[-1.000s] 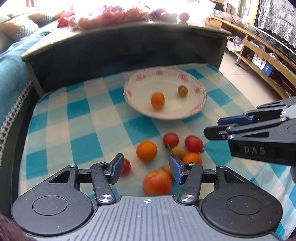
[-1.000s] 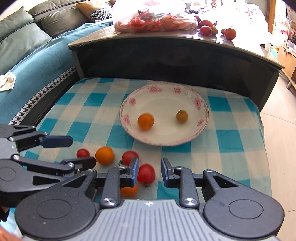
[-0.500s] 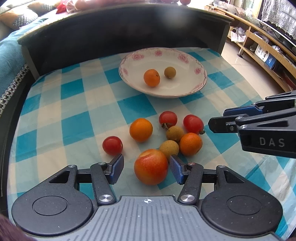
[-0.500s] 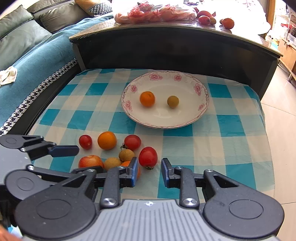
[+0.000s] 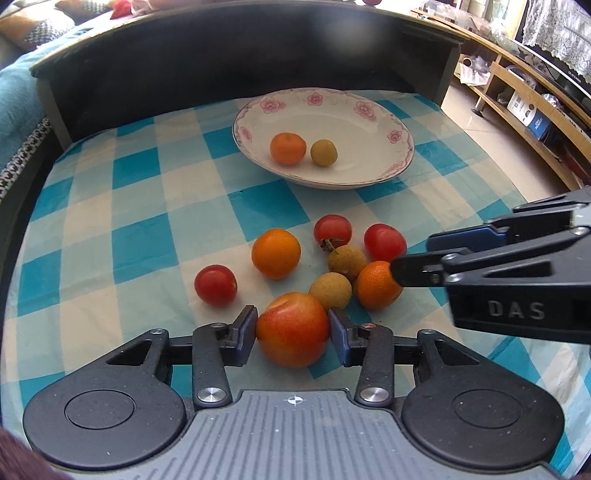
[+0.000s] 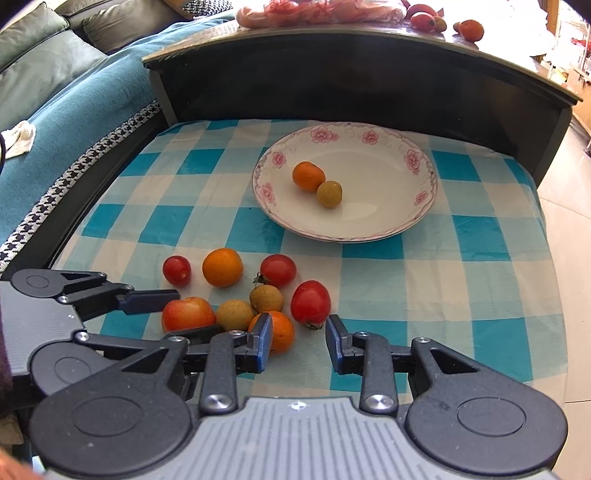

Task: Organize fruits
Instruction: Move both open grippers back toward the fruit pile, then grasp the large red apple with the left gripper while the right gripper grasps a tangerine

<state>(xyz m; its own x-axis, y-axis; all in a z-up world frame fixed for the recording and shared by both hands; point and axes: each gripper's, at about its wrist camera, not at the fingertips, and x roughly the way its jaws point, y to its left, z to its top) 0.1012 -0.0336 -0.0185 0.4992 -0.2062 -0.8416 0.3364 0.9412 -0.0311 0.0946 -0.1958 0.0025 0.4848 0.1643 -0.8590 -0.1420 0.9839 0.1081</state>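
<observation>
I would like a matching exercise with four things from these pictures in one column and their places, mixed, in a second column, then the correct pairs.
Things:
1. large red-orange fruit
2. greenish-yellow round fruit
3. plate
4. fruit in a clear bag

Places:
A. on the dark raised shelf at the back
B. between the left hand-held gripper fingers
C. inside the plate, beside a small orange
D. on the checked cloth

Pairs: 1-B, 2-C, 3-D, 4-A

Blue-and-white checked tablecloth [image 5: 140,206]; white plate [image 5: 369,173], pink-flowered rim; red tomatoes [image 5: 216,285]
</observation>
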